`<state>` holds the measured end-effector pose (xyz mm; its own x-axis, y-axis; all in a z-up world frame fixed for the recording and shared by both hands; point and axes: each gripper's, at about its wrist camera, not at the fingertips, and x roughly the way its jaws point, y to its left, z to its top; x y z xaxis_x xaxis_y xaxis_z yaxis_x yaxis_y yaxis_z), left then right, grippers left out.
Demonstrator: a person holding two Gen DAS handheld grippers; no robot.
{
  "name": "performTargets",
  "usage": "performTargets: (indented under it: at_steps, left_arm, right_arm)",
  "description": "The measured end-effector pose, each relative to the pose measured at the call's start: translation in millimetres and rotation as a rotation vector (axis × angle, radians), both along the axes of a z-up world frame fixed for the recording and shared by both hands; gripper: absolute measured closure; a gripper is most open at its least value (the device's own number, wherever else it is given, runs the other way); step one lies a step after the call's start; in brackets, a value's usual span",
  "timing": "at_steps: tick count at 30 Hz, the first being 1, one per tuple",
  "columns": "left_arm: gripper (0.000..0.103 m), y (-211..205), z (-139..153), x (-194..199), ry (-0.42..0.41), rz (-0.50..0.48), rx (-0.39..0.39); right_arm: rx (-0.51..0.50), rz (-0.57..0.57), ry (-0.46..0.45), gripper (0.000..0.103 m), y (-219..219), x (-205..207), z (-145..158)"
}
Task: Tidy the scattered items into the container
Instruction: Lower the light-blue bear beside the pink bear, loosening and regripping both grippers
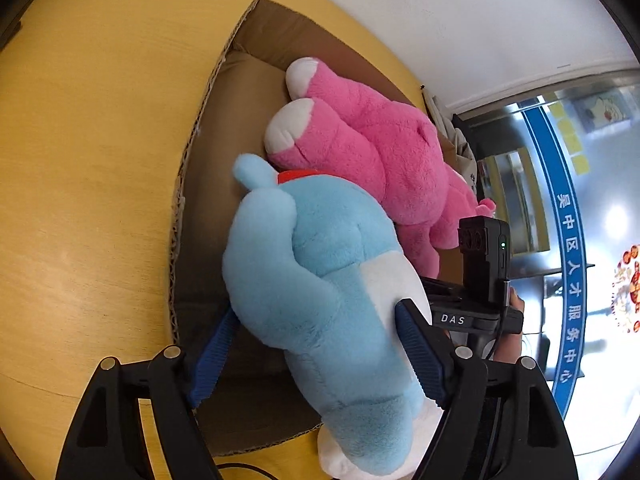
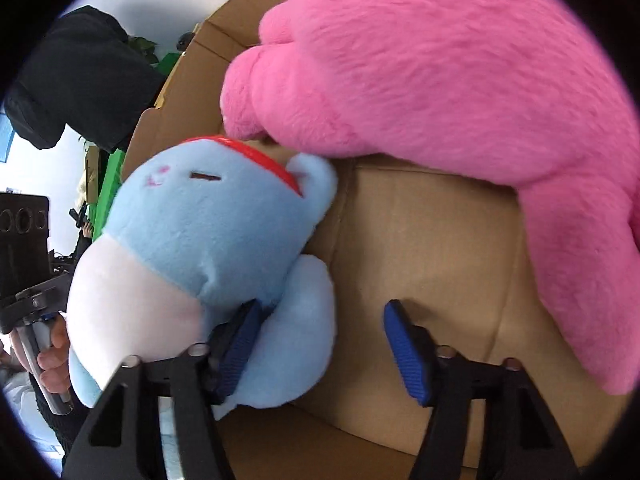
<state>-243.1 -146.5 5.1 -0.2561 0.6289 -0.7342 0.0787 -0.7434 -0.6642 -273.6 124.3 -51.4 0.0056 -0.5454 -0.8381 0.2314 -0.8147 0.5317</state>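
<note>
Left gripper (image 1: 316, 354) clamps the blue plush (image 1: 320, 280) over the cardboard box (image 1: 208, 92)

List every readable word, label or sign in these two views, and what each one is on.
"DAS": white letters on the black body of the right gripper, seen in the left wrist view.
"吴中区人才服务中心": white characters on the blue curved band in the background.
Right wrist view: no readable text.

A light blue plush toy (image 1: 320, 288) with a white belly and red collar (eyes stitched shut) lies tilted over the open cardboard box (image 1: 224, 80). Beside it, touching, a pink plush toy (image 1: 372, 148) with white-tipped feet lies inside.
</note>
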Motion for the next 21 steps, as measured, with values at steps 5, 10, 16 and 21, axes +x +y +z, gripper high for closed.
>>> performTargets:
  at_steps: [5,10,16,21]
  left_arm:
    - [0.041,5,12,4,0.037,-0.022,-0.012]
    - [0.052,11,27,11,0.086,-0.040,-0.053]
    - [0.059,19,35,7,0.123,-0.059,-0.103]
    - [0.039,17,35,0,0.120,-0.057,-0.147]
  right_arm:
    - [0.005,0.026,0.021,0.082,-3,7,6]
    - [0.007,0.005,0.078,0.091,3,14,18]
    - [0.013,0.041,0.157,0.103,-1,3,26]
    - [0.058,0.036,0.069,0.075,1,-10,8]
